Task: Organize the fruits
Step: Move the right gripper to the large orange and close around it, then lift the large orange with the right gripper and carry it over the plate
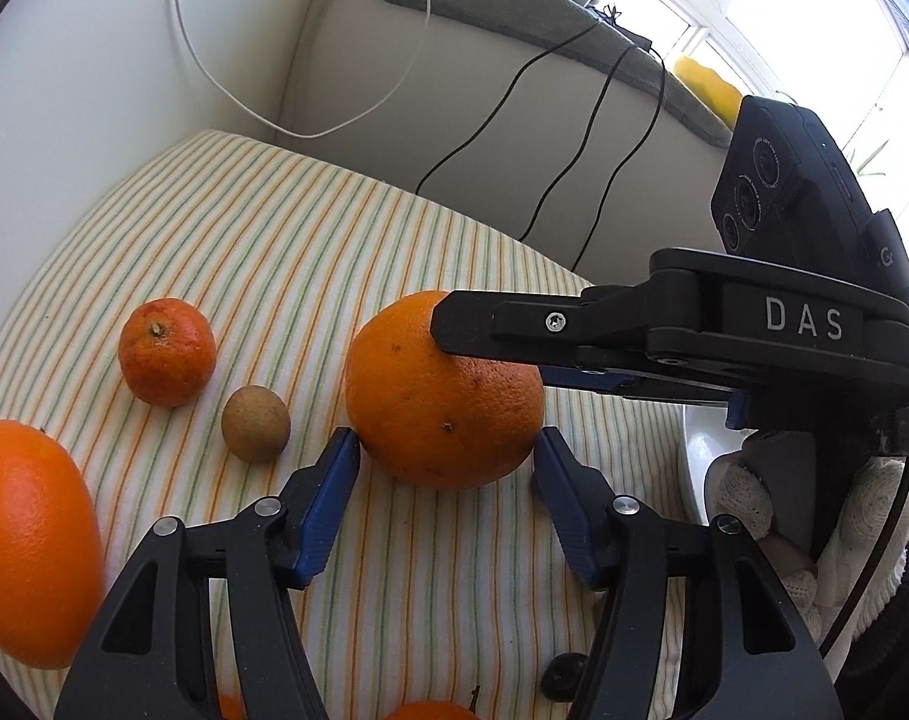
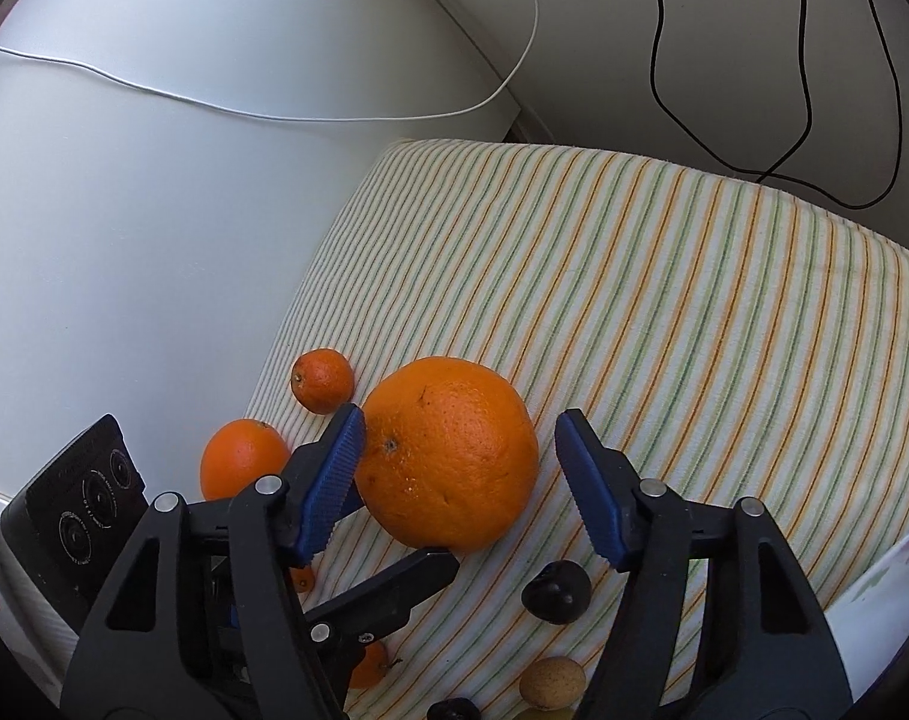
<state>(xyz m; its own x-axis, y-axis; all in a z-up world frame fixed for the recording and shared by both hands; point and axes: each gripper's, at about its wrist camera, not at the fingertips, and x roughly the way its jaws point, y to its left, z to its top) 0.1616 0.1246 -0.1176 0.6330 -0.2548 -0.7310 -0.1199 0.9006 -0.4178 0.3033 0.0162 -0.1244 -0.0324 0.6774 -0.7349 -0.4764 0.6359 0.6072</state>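
the big orange point(image 1: 444, 390) sits mid striped cloth point(image 1: 262, 240) between both spread tools: left gripper point(image 1: 448, 450) wide around it, right gripper point(image 2: 460, 468) wide, one blue pad seemingly touching the peel. near the cloth's left edge: one smaller orange point(image 1: 31, 540), one mandarin point(image 1: 166, 351), one brown fruit point(image 1: 256, 423). two dark fruits point(image 2: 556, 591) lie nearer.

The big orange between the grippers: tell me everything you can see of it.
The big orange is round, bright orange, with pitted peel, a small dark navel dot and a reddish-brown blemish near its top. It sits on the striped cloth, the largest fruit in sight. The left gripper is open, its blue pads flanking the orange's lower sides. The right gripper is open too; its left pad looks against the peel, its right pad apart. In the left wrist view its black finger crosses the orange's upper right.
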